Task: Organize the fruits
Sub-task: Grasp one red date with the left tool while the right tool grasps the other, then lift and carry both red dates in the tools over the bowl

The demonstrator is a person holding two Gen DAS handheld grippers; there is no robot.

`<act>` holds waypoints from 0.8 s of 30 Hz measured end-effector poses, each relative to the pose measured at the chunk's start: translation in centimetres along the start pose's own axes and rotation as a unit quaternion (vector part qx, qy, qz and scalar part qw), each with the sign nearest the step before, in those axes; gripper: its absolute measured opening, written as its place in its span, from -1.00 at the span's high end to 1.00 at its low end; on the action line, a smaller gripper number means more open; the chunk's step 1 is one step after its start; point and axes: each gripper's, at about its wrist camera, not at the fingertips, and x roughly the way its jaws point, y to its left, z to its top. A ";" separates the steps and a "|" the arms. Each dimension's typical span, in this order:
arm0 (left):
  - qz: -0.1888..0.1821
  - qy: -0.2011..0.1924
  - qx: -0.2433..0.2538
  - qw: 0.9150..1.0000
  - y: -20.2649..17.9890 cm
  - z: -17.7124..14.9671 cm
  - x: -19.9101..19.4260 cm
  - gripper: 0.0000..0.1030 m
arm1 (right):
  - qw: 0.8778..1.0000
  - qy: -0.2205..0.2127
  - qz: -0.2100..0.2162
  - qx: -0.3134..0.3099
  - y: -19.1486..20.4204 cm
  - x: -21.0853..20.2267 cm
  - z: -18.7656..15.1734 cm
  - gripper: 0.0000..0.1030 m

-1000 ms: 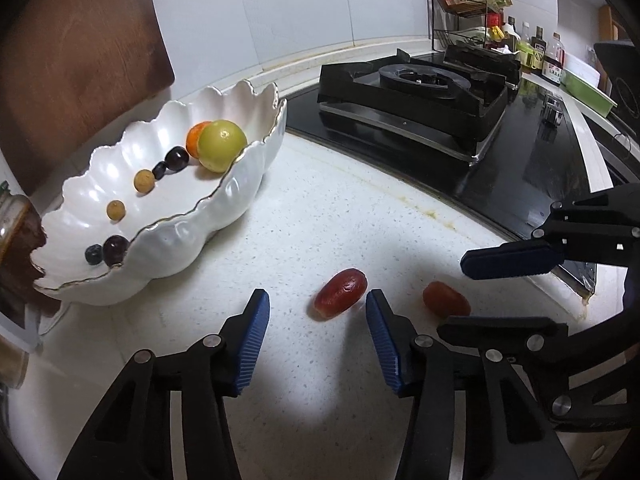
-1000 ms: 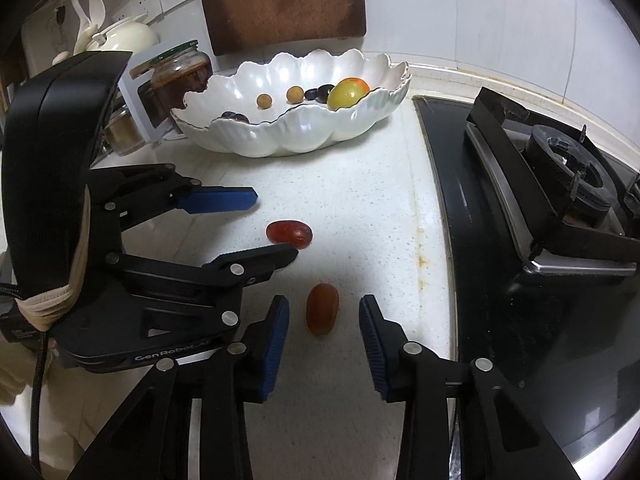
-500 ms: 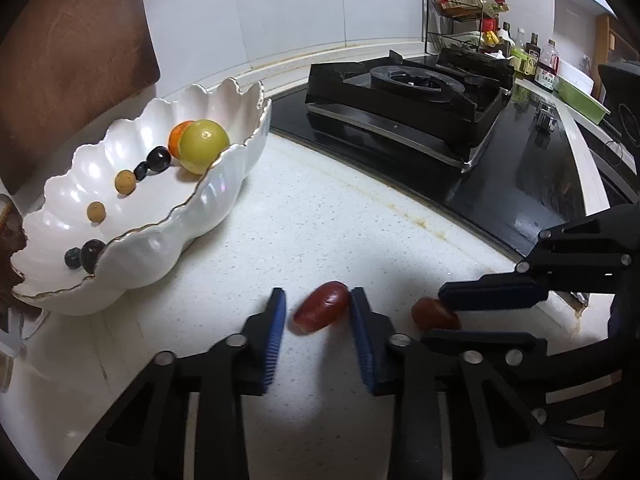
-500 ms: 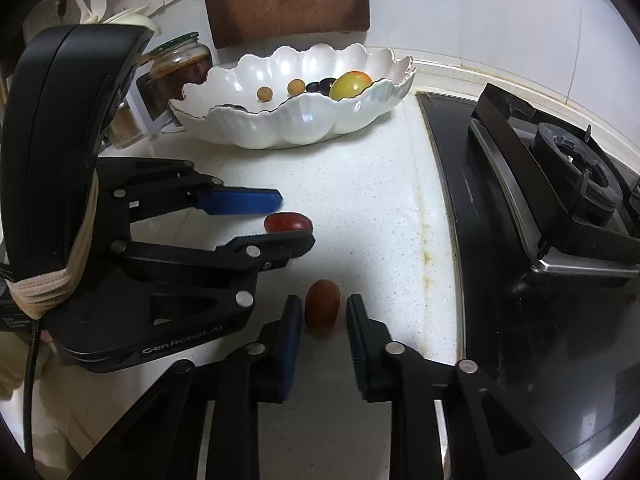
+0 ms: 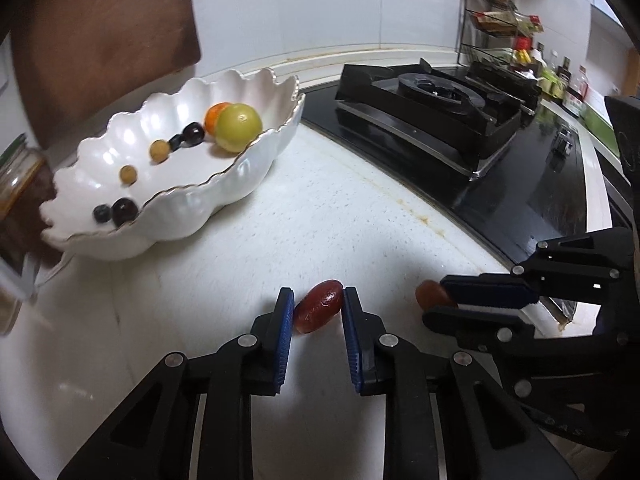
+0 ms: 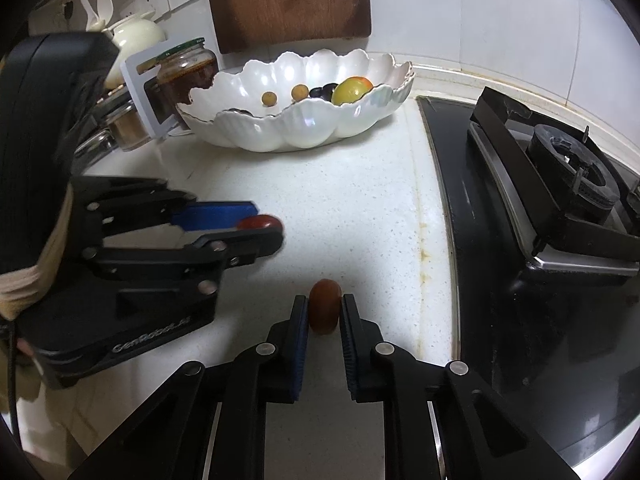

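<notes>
Two small red oval fruits lie on the white speckled counter. My left gripper (image 5: 317,307) is shut on the glossy dark red fruit (image 5: 319,311), blue pads pressing both sides. My right gripper (image 6: 324,311) is shut on the duller brownish-red fruit (image 6: 325,306). Each gripper shows in the other's view: the right gripper (image 5: 448,300) at the right with its fruit (image 5: 430,294) peeking out, the left gripper (image 6: 260,226) at the left holding its fruit (image 6: 260,223). A white scalloped bowl (image 5: 240,168) holds a green-yellow fruit (image 5: 239,127), an orange one and several small dark and tan fruits.
A black gas stove (image 6: 552,208) fills the right side, close to my right gripper. Jars (image 6: 186,74) and a wooden cutting board (image 6: 288,0) stand behind the bowl (image 6: 312,128) against the wall. A rack with bottles (image 5: 504,28) stands far back.
Both grippers have closed from wide open onto their fruits. The left gripper shifted a little toward its fruit and rolled slightly; the right gripper stayed in place.
</notes>
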 end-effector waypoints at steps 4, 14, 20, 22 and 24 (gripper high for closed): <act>0.007 0.004 -0.032 0.999 0.0 -0.6 -1.1 0.52 | 1.000 -0.003 0.005 -0.004 0.1 -0.4 -0.2 0.66; 0.050 -0.005 -0.102 0.994 -0.4 -1.8 -4.3 0.52 | 1.000 -0.018 0.019 -0.010 -0.3 -2.2 -0.4 0.66; 0.078 -0.024 -0.141 0.987 -0.8 -2.0 -6.7 0.52 | 0.999 -0.042 0.028 -0.017 -0.5 -4.1 0.1 0.66; 0.088 -0.034 -0.156 0.983 -0.9 -1.9 -7.7 0.52 | 0.998 -0.050 0.031 -0.020 -0.6 -4.8 0.4 0.66; 0.097 -0.045 -0.170 0.980 -1.0 -1.8 -8.4 0.52 | 0.998 -0.058 0.032 -0.022 -0.6 -5.5 0.7 0.66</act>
